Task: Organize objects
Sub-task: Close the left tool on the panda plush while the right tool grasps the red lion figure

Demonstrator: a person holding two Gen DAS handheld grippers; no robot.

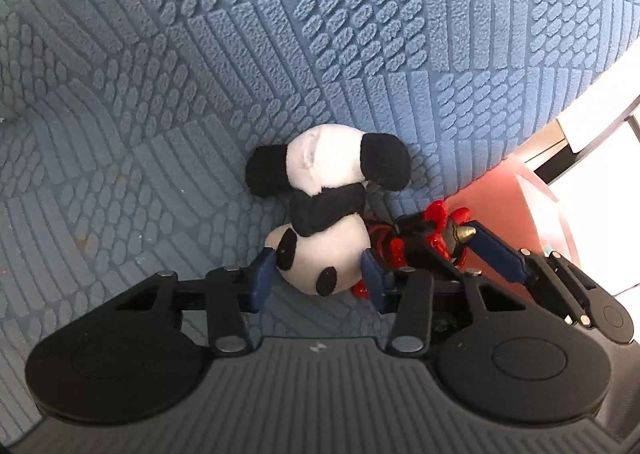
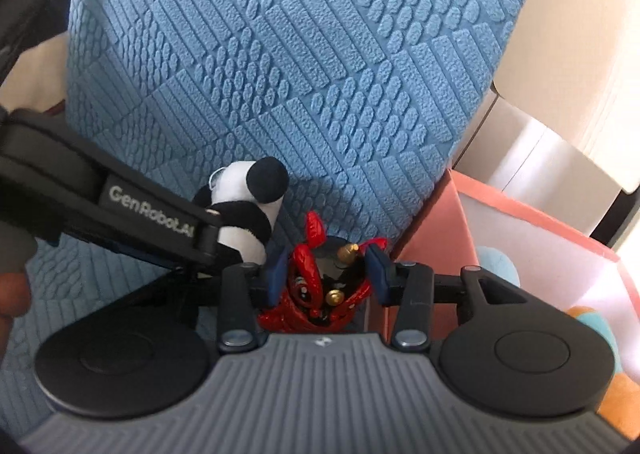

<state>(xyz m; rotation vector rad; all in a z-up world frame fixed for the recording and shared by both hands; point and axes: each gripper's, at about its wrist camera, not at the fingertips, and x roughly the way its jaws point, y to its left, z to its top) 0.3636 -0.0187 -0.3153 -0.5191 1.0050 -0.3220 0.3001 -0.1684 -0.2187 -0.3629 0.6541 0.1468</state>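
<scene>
- My left claw [image 1: 318, 274] is clamped on the plush panda [image 1: 320, 213] at its head; the body runs straight away from me along the fingers, resting on the blue textured sofa cushion [image 1: 360, 33].
- My right claw [image 2: 326, 274] grips the red and black figurine [image 2: 320, 286], just right of the panda.
- The pink storage box [image 2: 532, 213] lies to the right of both claws. My right claw is the nearer one, so I judge the figurine goes in first.
- Only the right wrist view shows the box's open inside, with soft toys [image 2: 600, 318] already there; the left wrist view shows the panda's whole length.
</scene>
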